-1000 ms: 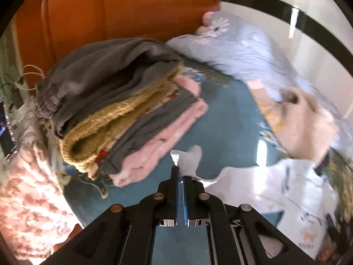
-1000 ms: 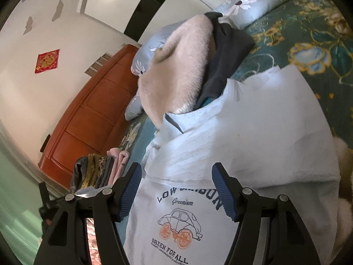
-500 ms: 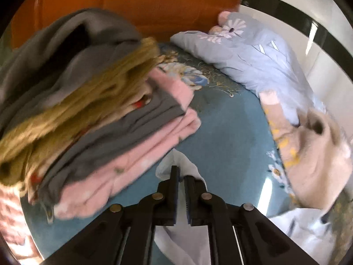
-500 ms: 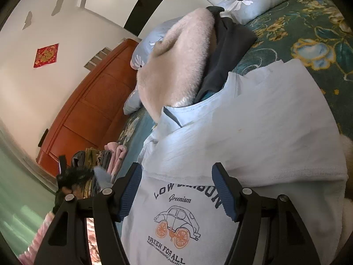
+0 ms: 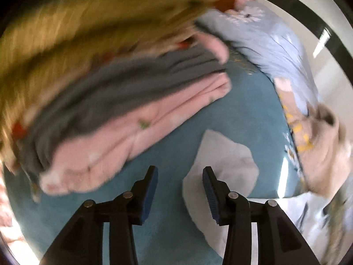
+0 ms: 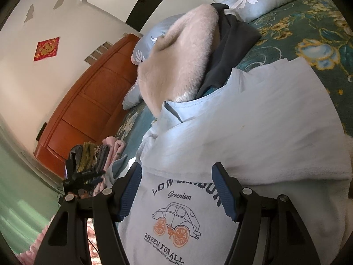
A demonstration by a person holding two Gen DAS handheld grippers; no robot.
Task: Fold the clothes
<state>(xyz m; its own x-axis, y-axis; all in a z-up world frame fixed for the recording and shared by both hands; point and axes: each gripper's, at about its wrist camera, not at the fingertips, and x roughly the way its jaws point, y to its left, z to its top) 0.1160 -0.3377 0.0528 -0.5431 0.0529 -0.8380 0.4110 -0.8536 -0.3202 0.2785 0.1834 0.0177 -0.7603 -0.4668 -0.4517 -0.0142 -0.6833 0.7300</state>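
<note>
A white T-shirt [image 6: 253, 121] with a car print lies spread on the teal bedspread. My right gripper [image 6: 176, 167] hovers open just above its chest print, with nothing between the pads. One loose corner of the shirt [image 5: 222, 161] lies flat on the bedspread [image 5: 167, 145] in the left wrist view. My left gripper [image 5: 179, 172] is low over it. Its jaws are opening, and the cloth rests under the right finger without being pinched. A stack of folded clothes [image 5: 123, 119], pink, grey and mustard, sits close on the left, blurred. From the right wrist view the left gripper [image 6: 85, 174] shows dark beside that stack [image 6: 94, 154].
A fluffy beige garment [image 6: 183, 61] and a dark one [image 6: 229, 50] are heaped beyond the shirt's collar. Pale blue flowered pillows [image 5: 264, 44] lie at the head of the bed against a wooden headboard [image 6: 92, 101]. A pink patterned cloth [image 5: 6, 203] hangs at the bed's left edge.
My left gripper has sunk toward the bed and come nearer the stack. Its jaws, shut on the shirt's corner before, have parted and let it go. The right gripper has kept still.
</note>
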